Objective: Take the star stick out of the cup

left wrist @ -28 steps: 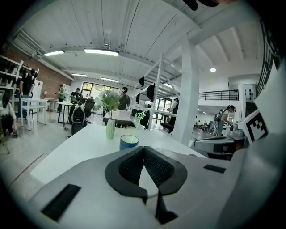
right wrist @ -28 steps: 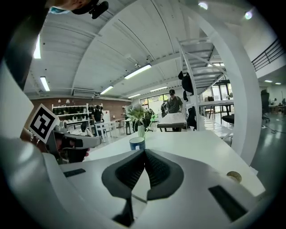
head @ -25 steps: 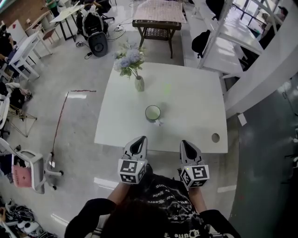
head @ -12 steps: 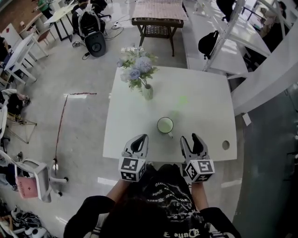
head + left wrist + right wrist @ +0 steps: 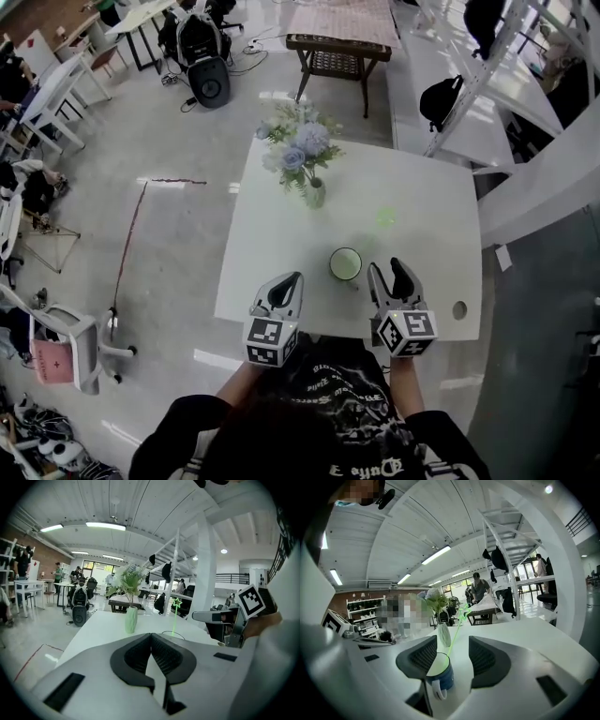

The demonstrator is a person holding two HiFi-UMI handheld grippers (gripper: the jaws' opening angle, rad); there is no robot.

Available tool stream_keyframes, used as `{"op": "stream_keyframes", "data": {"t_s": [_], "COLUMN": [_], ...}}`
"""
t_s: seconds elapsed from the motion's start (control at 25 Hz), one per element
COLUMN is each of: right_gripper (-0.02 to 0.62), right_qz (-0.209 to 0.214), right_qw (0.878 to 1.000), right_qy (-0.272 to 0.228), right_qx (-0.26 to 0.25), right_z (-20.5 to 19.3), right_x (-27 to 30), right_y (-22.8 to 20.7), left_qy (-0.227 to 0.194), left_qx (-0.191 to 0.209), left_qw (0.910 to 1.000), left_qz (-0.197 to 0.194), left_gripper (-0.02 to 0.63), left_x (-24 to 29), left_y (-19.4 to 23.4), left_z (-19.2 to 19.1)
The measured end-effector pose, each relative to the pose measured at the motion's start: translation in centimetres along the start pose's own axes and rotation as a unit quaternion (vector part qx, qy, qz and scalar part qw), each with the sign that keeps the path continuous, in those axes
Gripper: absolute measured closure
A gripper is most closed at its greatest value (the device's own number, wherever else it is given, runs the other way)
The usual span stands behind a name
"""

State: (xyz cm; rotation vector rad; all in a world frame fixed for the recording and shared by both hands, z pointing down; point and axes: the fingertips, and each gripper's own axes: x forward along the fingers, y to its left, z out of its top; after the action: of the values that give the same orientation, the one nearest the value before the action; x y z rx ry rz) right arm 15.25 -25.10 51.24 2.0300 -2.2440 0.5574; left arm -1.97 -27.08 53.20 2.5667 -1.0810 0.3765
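Observation:
A dark blue cup (image 5: 440, 672) with a white inside stands on the white table (image 5: 422, 202); in the head view the cup (image 5: 345, 264) is near the front edge. A thin green star stick (image 5: 455, 638) leans out of it, and its star (image 5: 385, 218) hangs over the table. My right gripper (image 5: 453, 642) is open just short of the cup, with nothing between its jaws; it sits right of the cup (image 5: 391, 269). My left gripper (image 5: 290, 281) is shut and empty, left of the cup. From the left gripper (image 5: 151, 637), the star stick (image 5: 175, 613) shows ahead.
A pale green vase (image 5: 316, 195) with blue and white flowers (image 5: 300, 155) stands at the table's far left. A round hole (image 5: 458, 308) sits in the near right corner. Chairs, a bench and white stairs (image 5: 525, 84) surround the table.
My right gripper's jaws have gone from together to wide apart. Both grippers have come forward over the table's front edge, closer to the cup. The left jaws stay together.

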Motion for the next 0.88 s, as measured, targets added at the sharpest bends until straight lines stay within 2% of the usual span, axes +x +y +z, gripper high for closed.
{"op": "stream_keyframes", "data": {"t_s": [0.32,0.88], "right_gripper": [0.387,0.394], "right_qz": [0.041,0.083], "right_qw": [0.999,0.995], "right_qy": [0.016,0.041], "right_qx": [-0.017,-0.023], "right_z": [0.9,0.4], "right_x": [2.7,5.5], "right_y": [-0.3,-1.3], "left_qy": [-0.007,-0.011], "left_qx": [-0.017,-0.035], "left_qw": [0.9988,0.9932], "left_qz": [0.045,0.111], "left_gripper": [0.586,0.586], "left_x": [-0.1,-1.3], "left_y": [0.6,1.2], "left_z": [0.5,0.0]}}
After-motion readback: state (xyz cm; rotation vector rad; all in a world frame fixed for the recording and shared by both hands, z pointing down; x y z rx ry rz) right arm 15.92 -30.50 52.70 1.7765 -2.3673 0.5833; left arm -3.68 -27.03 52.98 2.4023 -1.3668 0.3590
